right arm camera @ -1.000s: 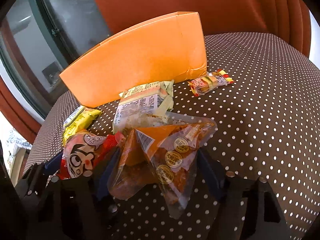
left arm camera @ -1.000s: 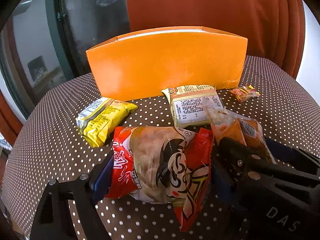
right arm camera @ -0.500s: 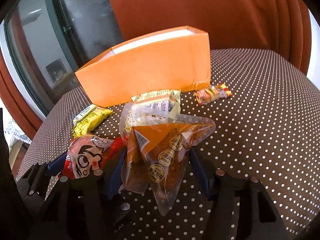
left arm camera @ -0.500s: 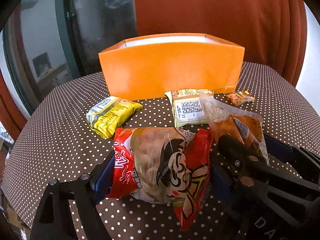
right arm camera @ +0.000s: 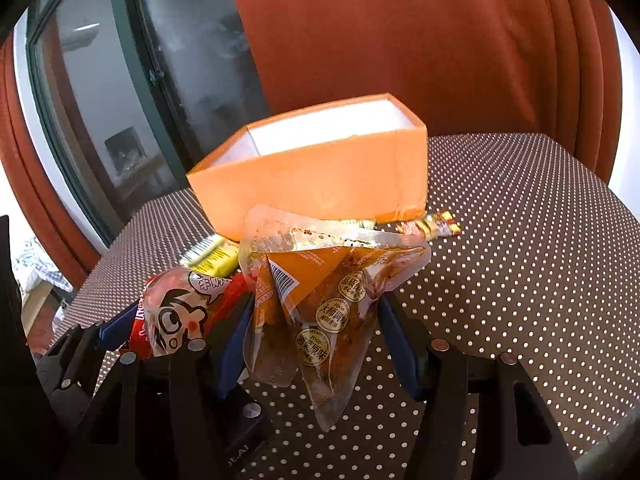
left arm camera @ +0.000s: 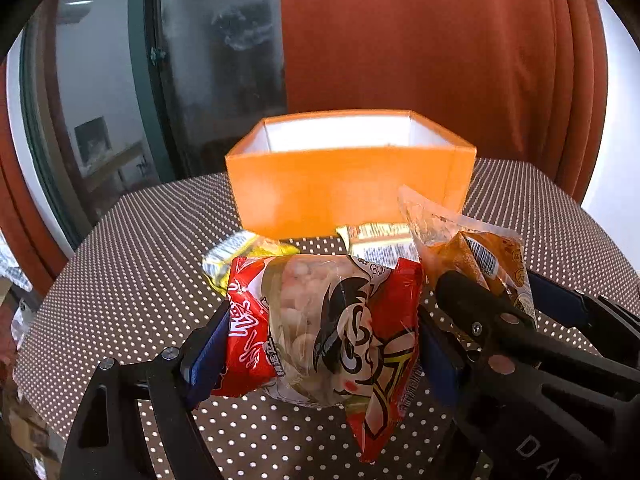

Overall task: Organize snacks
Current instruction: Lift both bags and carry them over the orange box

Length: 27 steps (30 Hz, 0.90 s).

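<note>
Two packets are held above the bench (left arm camera: 120, 280): one red packet (left arm camera: 320, 332) clamped between the left gripper (left arm camera: 320, 356) fingers, one orange pouch (right arm camera: 324, 312) clamped between the right gripper (right arm camera: 316, 340) fingers. Both grippers angle downward, side by side. Three packets lie before one orange box (left arm camera: 348, 192).

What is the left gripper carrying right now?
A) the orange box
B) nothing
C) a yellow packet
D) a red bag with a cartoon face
D: the left gripper is clamped on the red cartoon snack bag, its blue pads pressing on both sides of the bag; the orange box and yellow packet sit apart on the dotted tablecloth.
</note>
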{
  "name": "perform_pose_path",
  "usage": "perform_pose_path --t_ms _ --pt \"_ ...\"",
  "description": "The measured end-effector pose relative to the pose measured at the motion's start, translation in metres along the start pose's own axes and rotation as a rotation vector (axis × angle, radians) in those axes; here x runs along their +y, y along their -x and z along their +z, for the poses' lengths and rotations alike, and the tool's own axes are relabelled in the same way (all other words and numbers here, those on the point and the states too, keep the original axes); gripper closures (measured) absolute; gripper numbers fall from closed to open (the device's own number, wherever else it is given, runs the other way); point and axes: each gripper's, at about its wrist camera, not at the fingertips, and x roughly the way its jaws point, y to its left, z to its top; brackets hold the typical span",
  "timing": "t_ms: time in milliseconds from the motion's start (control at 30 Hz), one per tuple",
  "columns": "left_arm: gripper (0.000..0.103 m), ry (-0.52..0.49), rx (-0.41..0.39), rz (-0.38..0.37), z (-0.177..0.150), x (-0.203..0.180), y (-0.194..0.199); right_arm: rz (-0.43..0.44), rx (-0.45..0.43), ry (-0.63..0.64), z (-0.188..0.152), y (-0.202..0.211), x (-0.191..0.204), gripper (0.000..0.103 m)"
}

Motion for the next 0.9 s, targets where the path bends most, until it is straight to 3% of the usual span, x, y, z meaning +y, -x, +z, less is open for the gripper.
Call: perform_pose_path --t_ms 433,900 --pt "0.018 0.015 -0.123 -0.002 0.030 0.007 0.056 0.024 -0.112 0.027 0.029 0.049 0.016 0.039" --pt "0.018 0.047 -0.247 -0.017 0.093 0.023 0.085 0.047 -0.227 0.059 0.083 0.075 0.030 0.039"
